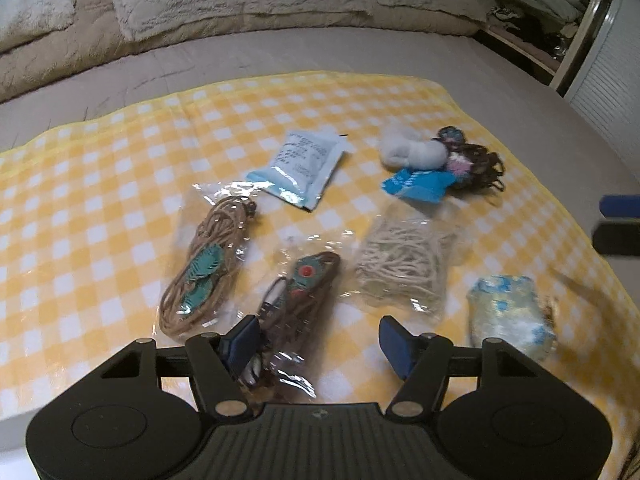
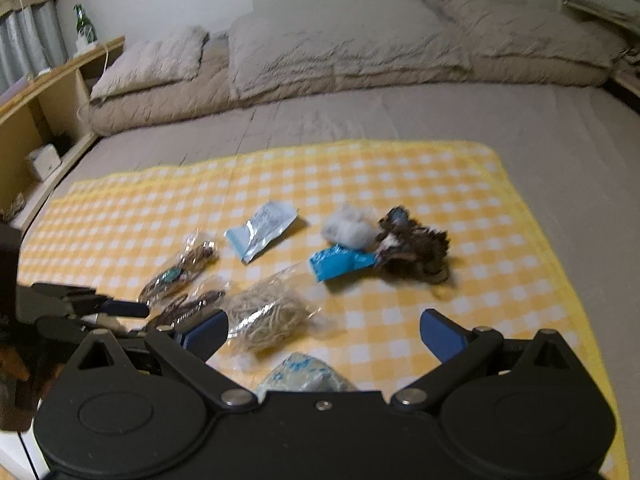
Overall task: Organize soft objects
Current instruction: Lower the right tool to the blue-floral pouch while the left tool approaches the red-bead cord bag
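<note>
Hovering spread: left claw [image 1: 320, 340] above bagged brown cord [image 1: 298, 300], near bed's front edge; right claw [image 2: 324, 332] spread, empty. Pinch mid-bundle, not loose film.

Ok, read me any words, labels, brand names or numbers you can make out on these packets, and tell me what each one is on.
None can be read.
White sachet: lines of dark print on its face, too blurred to read.
Bright blue packet: white marks, too blurred to tell.
Clear bags of cord: no print visible.
Patterned blue-and-white pouch: pattern only, no text made out.
</note>
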Demonstrator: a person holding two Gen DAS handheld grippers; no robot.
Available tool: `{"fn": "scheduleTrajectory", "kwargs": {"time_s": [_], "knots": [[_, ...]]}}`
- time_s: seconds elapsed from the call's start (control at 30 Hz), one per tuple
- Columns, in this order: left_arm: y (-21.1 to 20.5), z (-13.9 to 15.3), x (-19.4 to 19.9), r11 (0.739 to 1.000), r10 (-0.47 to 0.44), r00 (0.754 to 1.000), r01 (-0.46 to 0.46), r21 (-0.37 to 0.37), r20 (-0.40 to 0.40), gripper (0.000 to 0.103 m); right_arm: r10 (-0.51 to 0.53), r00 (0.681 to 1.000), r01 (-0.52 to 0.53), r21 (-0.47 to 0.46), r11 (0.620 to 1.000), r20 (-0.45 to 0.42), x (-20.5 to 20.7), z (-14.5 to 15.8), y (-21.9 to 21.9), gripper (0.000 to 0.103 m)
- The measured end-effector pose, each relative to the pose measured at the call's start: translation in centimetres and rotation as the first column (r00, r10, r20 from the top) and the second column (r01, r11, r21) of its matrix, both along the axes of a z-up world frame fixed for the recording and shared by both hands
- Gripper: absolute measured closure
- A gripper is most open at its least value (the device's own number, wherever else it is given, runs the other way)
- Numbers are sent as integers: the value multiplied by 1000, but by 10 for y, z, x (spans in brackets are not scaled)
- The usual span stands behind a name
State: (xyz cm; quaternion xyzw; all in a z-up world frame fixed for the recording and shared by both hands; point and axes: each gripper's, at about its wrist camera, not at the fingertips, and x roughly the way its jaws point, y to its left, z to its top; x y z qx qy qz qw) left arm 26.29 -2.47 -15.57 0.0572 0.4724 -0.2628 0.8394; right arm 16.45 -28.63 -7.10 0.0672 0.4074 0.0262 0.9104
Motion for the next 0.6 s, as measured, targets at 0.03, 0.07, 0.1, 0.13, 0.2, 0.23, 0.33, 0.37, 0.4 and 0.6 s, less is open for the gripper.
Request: {"fn": "scheduleTrajectory", "kwargs": {"time_s": [0.03,0.07,0.1,0.13,0.2,0.23,0.33,0.37,0.4,0.6], "knots": [[1,-3,4,1000,5,1000,-5,1,-2,36,8,1000,-8,-1,1000,-12,2,-3,2,0],[3,-6,9,1000,11,1000,-11,-1,-1,36,15,1000,-15,-5,1000,-23,3,-7,4,0],[4,-8,13,1000,17,1000,-17,-1,4,35,21,999,-21,-10,1000,-34,5,-10,5,0],[5,-10,17,1000,25,1000,-25,-1,11,34,27,999,-28,-16,999,-44,7,-13,7,0],[7,-14,22,999,41,999,-41,6,16,23,38,997,-39,-28,999,-63,10,-20,9,0],[8,-17,24,999,49,999,-49,9,14,22,42,996,-44,-33,998,-73,11,-23,10,0],[9,-25,26,999,47,999,-47,25,-10,18,52,994,-57,-47,997,-99,16,-32,13,0],[8,-28,26,999,31,999,-30,37,-26,18,56,992,-62,-53,997,-110,18,-35,14,0],[7,-30,25,999,12,999,-11,44,-32,19,57,991,-64,-58,996,-120,20,-38,14,0],[-1,-25,10,995,-97,991,98,10,-87,22,77,982,-92,-78,993,-171,30,-57,20,0]]}}
